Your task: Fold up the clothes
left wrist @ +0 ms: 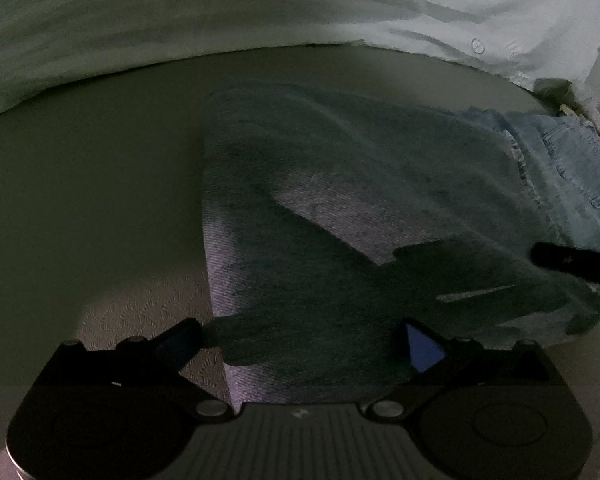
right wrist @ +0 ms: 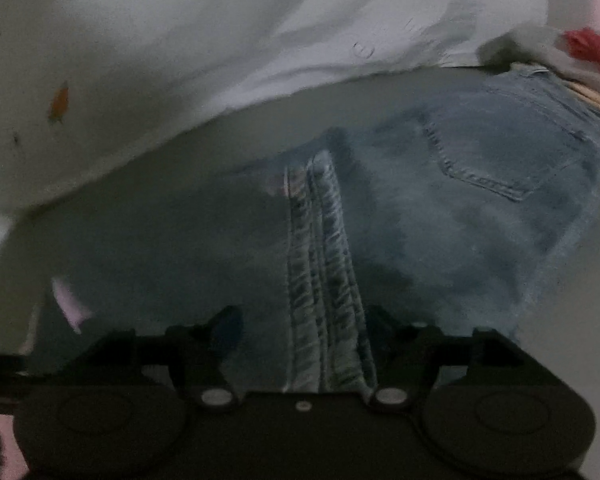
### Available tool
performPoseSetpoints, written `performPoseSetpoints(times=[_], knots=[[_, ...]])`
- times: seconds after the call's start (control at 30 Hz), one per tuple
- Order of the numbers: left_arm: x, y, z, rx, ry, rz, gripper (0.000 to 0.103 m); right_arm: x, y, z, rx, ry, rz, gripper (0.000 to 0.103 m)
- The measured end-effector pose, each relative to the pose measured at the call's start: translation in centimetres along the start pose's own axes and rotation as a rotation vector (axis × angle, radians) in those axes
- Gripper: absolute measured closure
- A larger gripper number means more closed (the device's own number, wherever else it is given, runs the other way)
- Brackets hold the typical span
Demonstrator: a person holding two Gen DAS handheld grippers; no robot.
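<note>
The jeans (right wrist: 480, 184) lie folded on the bed (left wrist: 80, 200) below the white sheet (left wrist: 180, 28). Both the left gripper (left wrist: 300, 344) and the right gripper (right wrist: 304, 332) stand with jaws wide, gripping nothing (the seam runs between the right pair). A careless closing here could snag one layer and drag the fold apart.

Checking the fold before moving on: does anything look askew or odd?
The jeans lie folded but rumpled, frayed hem exposed under the top layer. Nothing spilled or torn otherwise.
</note>
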State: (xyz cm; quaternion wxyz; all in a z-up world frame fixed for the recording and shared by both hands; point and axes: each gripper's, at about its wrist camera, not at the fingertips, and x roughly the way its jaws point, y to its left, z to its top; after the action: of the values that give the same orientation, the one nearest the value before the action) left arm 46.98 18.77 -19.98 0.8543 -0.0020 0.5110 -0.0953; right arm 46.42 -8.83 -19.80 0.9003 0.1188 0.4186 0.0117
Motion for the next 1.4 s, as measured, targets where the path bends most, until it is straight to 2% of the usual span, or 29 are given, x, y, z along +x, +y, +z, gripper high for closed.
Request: performPoseSetpoints(times=[0.03,0.1,0.13,0.2,0.3,0.33,0.4,0.43,0.5,0.53,0.57,0.63,0.7,0.77,0.87,0.97,1.1,1.27,1.4], knots=[[-0.1,0.1,-0.1,0.000,-0.004,-0.002,0.000,0.2,0.3,-0.3,-0.013,-0.014,0.007,0.035],[-0.1,0.1,-0.2,0.000,-0.008,0.000,0.000,0.3,0.7,-0.2,-0.032,-0.026,0.006,0.065],[0.1,0.0,-0.2,-0.002,-0.010,0.003,0.000,-0.2,0.7,0.0,-0.043,-0.049,0.011,0.093],[0.3,-0.1,0.0,-0.005,-0.012,0.010,0.000,-1.8,1.1,0.8,-0.091,-0.122,0.016,0.094],[0.2,0.1,-0.2,-0.024,-0.018,0.013,0.000,-4.8,3.1,2.2,-0.279,-0.262,-0.016,0.094],[0.1,0.3,-0.2,-0.037,-0.022,0.012,0.000,-5.1,3.7,2.4,-0.331,-0.287,-0.025,0.094],[0.2,0.1,-0.3,-0.033,-0.024,0.024,0.000,-3.9,3.6,2.5,-0.361,-0.272,-0.055,0.094],[0.3,-0.1,-0.3,-0.025,-0.025,0.033,0.000,-2.5,3.1,2.3,-0.351,-0.236,-0.079,0.093],[0.4,-0.1,0.0,-0.030,-0.003,0.037,0.000,1.1,1.0,1.8,-0.255,-0.088,-0.119,0.089],[0.4,-0.1,0.2,-0.033,0.008,0.039,0.000,2.0,-0.2,1.5,-0.178,-0.047,-0.111,0.080],[0.4,0.0,0.6,-0.038,0.034,0.034,0.000,1.9,-1.2,1.5,-0.119,-0.046,-0.103,0.067],[-0.1,0.6,1.2,-0.083,0.057,-0.007,0.001,1.1,-2.6,1.6,-0.042,-0.061,-0.100,0.049],[-0.8,1.0,1.8,-0.122,0.056,-0.043,0.001,-0.1,-4.1,1.5,0.004,-0.092,-0.061,0.044],[-2.0,0.4,2.8,-0.117,0.022,-0.043,0.001,-1.2,-6.1,1.1,0.079,-0.121,-0.032,0.030],[-3.5,-1.9,4.8,-0.044,-0.030,-0.049,0.000,-2.8,-10.1,0.0,0.250,-0.168,-0.009,0.021],[-3.2,-4.9,6.5,0.038,-0.046,-0.066,0.000,-4.4,-14.4,-1.6,0.451,-0.236,0.003,0.011],[0.4,-9.7,8.5,0.137,0.003,-0.065,0.000,-4.7,-20.3,-2.5,0.642,-0.285,-0.012,0.007],[4.5,-15.0,10.9,0.192,0.059,-0.065,0.000,-4.4,-25.5,-1.4,0.681,-0.356,-0.027,0.007],[7.6,-19.1,11.6,0.343,0.115,-0.001,0.000,-3.0,-28.8,0.3,0.668,-0.375,-0.021,0.007]])
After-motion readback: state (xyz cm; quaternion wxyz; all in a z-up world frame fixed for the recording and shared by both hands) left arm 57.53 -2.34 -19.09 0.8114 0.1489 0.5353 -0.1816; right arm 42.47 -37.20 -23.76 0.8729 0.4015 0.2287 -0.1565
